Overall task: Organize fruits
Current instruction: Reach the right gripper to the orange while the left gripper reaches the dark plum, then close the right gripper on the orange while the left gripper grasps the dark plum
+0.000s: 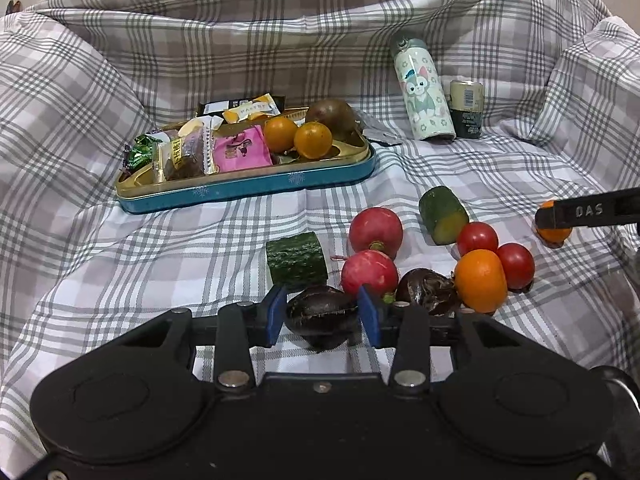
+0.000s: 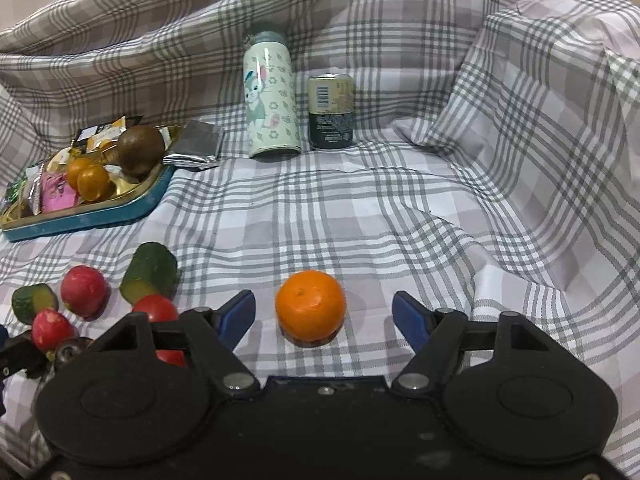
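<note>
Grey-and-white plaid cloth [image 2: 360,208]; orange mandarin [image 2: 310,305]; teal tin [image 1: 248,190] at ten o'clock; red radishes [image 1: 375,228].

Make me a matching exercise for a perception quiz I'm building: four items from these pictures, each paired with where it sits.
Items:
1. round orange mandarin
2. dark brown chestnut-like fruit
3. brown kiwi-like fruit
4. dark green drink can

Places:
A. in the blue tin tray
B. between the left gripper jaws
C. right of the cat-print bottle
D. between the open right gripper jaws, untouched

Pairs: 1-D, 2-B, 3-A, 4-C
</note>
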Demonstrator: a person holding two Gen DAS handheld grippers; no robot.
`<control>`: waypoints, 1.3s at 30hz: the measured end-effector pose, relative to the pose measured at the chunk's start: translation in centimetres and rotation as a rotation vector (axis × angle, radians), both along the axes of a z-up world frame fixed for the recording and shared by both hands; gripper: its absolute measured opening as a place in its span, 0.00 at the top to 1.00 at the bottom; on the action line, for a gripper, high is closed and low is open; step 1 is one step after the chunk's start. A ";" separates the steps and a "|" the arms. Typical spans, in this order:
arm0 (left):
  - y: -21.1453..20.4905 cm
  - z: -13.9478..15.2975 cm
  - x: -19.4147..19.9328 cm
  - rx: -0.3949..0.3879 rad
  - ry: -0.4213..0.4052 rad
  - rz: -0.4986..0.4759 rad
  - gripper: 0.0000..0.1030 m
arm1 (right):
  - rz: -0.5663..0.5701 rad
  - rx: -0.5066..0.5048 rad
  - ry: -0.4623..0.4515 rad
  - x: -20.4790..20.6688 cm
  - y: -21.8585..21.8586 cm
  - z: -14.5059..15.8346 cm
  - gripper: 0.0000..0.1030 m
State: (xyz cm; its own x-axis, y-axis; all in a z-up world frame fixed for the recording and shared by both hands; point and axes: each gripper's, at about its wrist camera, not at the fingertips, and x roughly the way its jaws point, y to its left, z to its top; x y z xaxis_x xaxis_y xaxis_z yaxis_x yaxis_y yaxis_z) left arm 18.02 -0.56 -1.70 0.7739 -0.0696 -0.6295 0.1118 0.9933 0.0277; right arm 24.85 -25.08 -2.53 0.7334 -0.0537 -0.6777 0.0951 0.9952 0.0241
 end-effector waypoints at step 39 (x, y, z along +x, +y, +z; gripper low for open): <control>1.2 -0.6 0.6 -0.096 0.063 0.008 0.47 | 0.016 -0.005 0.014 0.9 1.4 -1.0 0.60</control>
State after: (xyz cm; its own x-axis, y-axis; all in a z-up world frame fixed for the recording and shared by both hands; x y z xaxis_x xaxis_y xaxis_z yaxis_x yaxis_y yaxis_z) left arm 18.58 0.61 -2.31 0.7337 -0.1259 -0.6677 0.1027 0.9919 -0.0742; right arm 25.71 -23.66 -3.56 0.7249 -0.0460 -0.6873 0.0799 0.9966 0.0177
